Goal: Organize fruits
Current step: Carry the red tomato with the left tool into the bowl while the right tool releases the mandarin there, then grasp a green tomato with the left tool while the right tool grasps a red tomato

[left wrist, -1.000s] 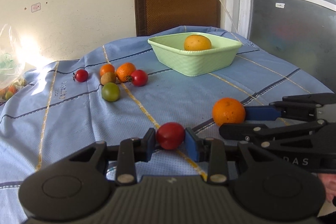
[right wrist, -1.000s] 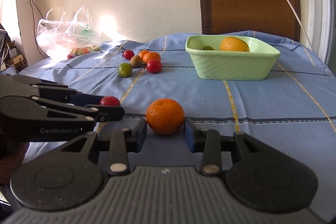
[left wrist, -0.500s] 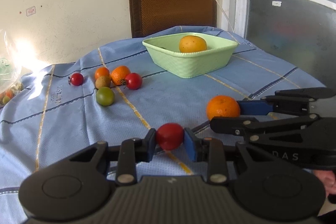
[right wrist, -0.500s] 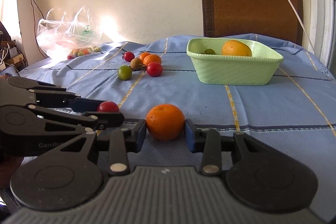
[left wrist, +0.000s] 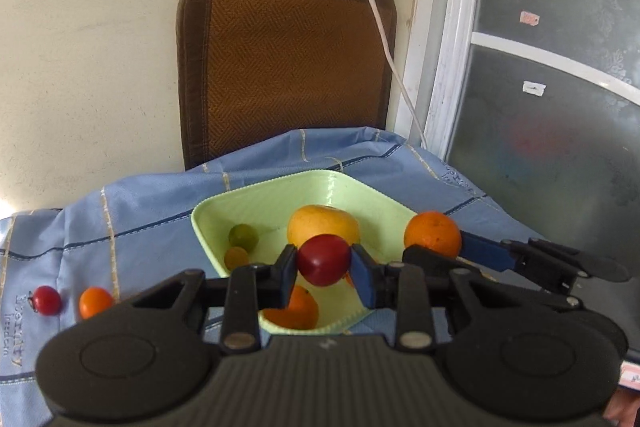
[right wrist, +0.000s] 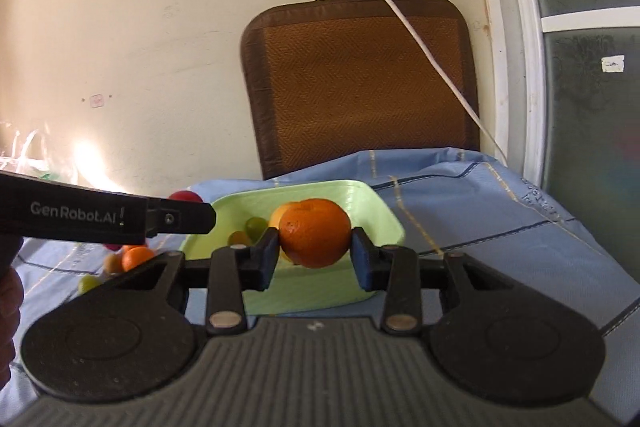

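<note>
Glossy smooth red tomato [left wrist: 323, 259], dimpled orange [right wrist: 314, 233] peel, seemingly plastic green basket [left wrist: 340, 187], woven blue tablecloth [left wrist: 140, 219]

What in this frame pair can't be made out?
- Left wrist view: the orange fruit in the green bowl, half hidden behind the left claw.
- Right wrist view: loose fruits on the tablecloth, covered by the left claw's arm.
- Plastic bag: washed out by glare.

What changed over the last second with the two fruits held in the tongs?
Both were carried from low over the blue tablecloth up over the pale green plastic basket: the left tongs with the round red tomato, the right tongs with the orange. Both grips stayed shut.
</note>
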A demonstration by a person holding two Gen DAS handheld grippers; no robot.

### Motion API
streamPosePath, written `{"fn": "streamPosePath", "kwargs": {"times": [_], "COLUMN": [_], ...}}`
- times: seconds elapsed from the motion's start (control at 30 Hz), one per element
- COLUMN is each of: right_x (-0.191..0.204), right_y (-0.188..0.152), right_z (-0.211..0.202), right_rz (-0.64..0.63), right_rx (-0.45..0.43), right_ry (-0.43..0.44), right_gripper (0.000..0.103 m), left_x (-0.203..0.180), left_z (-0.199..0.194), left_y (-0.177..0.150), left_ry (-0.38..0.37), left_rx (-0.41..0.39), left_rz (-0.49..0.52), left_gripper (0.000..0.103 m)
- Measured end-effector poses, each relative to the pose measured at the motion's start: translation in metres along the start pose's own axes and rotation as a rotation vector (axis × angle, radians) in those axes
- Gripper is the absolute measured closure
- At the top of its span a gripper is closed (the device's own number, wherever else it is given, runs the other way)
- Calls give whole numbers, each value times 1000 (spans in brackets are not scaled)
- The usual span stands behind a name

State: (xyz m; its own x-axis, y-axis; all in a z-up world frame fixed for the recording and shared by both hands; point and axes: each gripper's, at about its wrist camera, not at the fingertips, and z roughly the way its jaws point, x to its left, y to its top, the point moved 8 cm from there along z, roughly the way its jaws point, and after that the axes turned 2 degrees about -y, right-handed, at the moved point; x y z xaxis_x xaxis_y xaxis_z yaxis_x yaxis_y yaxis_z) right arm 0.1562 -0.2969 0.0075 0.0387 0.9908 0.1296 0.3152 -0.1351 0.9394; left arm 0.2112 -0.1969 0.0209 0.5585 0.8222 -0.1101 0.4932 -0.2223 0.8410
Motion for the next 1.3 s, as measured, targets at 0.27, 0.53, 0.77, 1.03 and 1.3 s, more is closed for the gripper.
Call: {"fn": "streamPosePath", "kwargs": {"times": [0.27,0.53,0.77,1.03,1.3], "right_x": [-11,-13,32,122,155], "right_y": [-4,-1,2,-25,-31], "right_z": [17,7,-28,10,40], "right_rz": [-28,12,17,-98,-166], "right_rx": [-18,-54,-77,166,236], "right_ry": [-53,-56,150,348,324], "right_gripper": [60,60,68,69,68], "left_x": [13,66,150,132,131], "left_z": [23,-62,-126,-113,-113], "left_y": [-11,-9,-62,-85,-100], "left_ry": [18,38,271,261,244], "left_rx": [54,-98,-85,-35,-26], "left_rz": [-56,-200,-293,-156,-134], "left_gripper": [68,61,61,52,51]}}
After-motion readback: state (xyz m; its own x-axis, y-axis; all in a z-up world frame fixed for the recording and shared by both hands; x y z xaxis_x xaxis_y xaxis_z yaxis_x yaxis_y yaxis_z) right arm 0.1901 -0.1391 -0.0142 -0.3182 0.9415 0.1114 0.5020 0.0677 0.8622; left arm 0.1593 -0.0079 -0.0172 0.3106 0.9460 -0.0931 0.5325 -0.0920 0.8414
